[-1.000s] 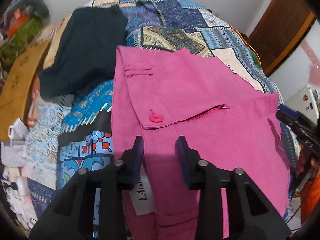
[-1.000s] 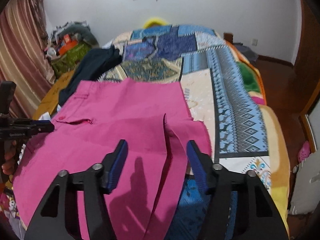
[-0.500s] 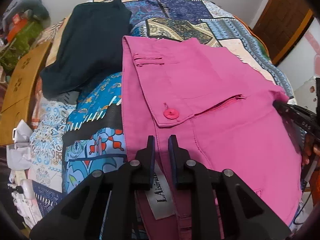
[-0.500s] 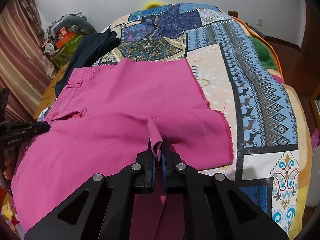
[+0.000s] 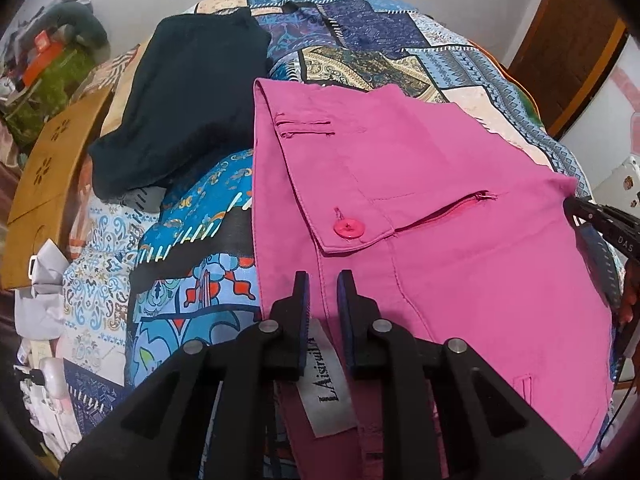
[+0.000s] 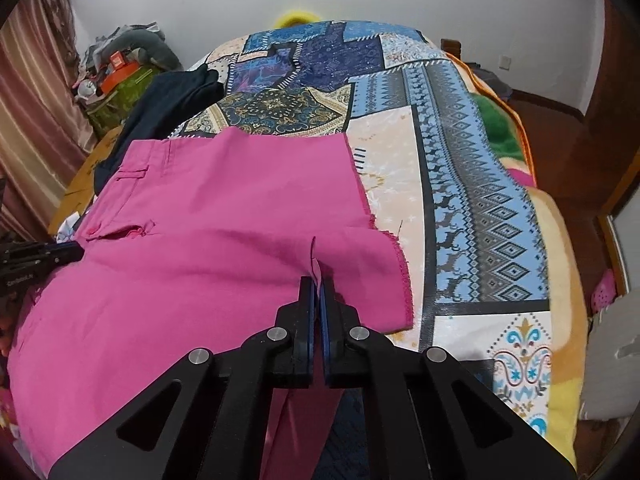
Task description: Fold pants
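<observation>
The bright pink cotton pants (image 5: 440, 216) lie spread flat across the bed's blue patchwork quilt (image 6: 472, 184), waistband toward the left hand, short leg hems toward the right. The left gripper (image 5: 322, 280) sits at the near waistband, just below the round pink button (image 5: 349, 229) and above the white sewn-in label (image 5: 326, 384); its fingers (image 5: 301, 292) have just been closing and now pinch a thick fold of the waistband, a narrow strip of pink showing between the pads. Over on the other side, the right gripper (image 6: 318, 284) is at the crotch, where the two legs meet, and its fingers (image 6: 307, 300) are pressed tight together on a thin raised ridge of pink fabric that sticks up just ahead of the tips. A folded dark navy garment (image 5: 188, 100) rests on the quilt just beyond the waistband, touching its far corner. A light wooden board with flower cut-outs (image 5: 48, 168) leans beside the bed.
</observation>
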The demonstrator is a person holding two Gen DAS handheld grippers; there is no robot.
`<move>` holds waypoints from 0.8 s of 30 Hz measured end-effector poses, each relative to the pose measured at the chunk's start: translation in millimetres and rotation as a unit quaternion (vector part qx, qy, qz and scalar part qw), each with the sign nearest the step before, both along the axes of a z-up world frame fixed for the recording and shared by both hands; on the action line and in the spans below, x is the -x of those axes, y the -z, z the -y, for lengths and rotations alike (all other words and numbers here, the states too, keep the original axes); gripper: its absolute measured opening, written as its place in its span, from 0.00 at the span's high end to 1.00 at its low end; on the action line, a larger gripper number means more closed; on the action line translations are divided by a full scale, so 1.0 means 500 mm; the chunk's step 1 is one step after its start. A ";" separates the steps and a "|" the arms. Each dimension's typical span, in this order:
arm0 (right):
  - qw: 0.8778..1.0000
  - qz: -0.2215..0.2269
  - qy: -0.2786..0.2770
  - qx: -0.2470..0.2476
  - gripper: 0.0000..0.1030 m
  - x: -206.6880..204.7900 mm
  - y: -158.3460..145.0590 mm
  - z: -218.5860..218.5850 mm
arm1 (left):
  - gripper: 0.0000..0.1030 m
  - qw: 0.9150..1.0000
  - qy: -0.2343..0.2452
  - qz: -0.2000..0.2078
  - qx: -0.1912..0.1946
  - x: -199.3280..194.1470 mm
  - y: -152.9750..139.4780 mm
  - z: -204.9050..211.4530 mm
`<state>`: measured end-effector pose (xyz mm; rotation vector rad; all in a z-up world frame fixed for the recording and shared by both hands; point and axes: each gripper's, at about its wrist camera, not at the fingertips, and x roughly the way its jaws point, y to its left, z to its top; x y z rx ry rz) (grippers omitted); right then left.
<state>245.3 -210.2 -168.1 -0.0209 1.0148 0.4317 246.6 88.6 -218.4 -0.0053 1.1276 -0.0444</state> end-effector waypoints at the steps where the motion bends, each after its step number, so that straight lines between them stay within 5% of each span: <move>1: 1.000 0.006 -0.001 0.004 0.98 0.006 -0.006 -0.002 | 0.83 1.000 0.005 0.005 -0.014 0.003 -0.007 0.006; 4: 1.000 0.027 -0.003 0.011 0.97 0.018 -0.029 -0.001 | 0.79 0.998 0.012 0.026 -0.054 0.013 -0.025 0.023; 10: 0.999 0.044 0.007 0.001 0.95 0.018 -0.067 0.014 | 0.65 0.998 0.020 0.038 -0.046 0.004 -0.062 0.026; 12: 0.999 0.050 0.009 0.005 0.90 0.015 -0.075 0.018 | 0.57 0.998 0.021 0.044 -0.044 -0.009 -0.074 0.025; 17: 0.997 0.068 0.031 0.000 0.54 0.009 -0.091 0.034 | 0.49 0.998 0.015 0.048 -0.037 -0.053 -0.083 0.017; 24: 0.998 0.042 0.042 0.002 0.51 -0.050 -0.053 0.044 | 0.49 1.000 -0.007 -0.017 0.009 -0.125 -0.020 -0.018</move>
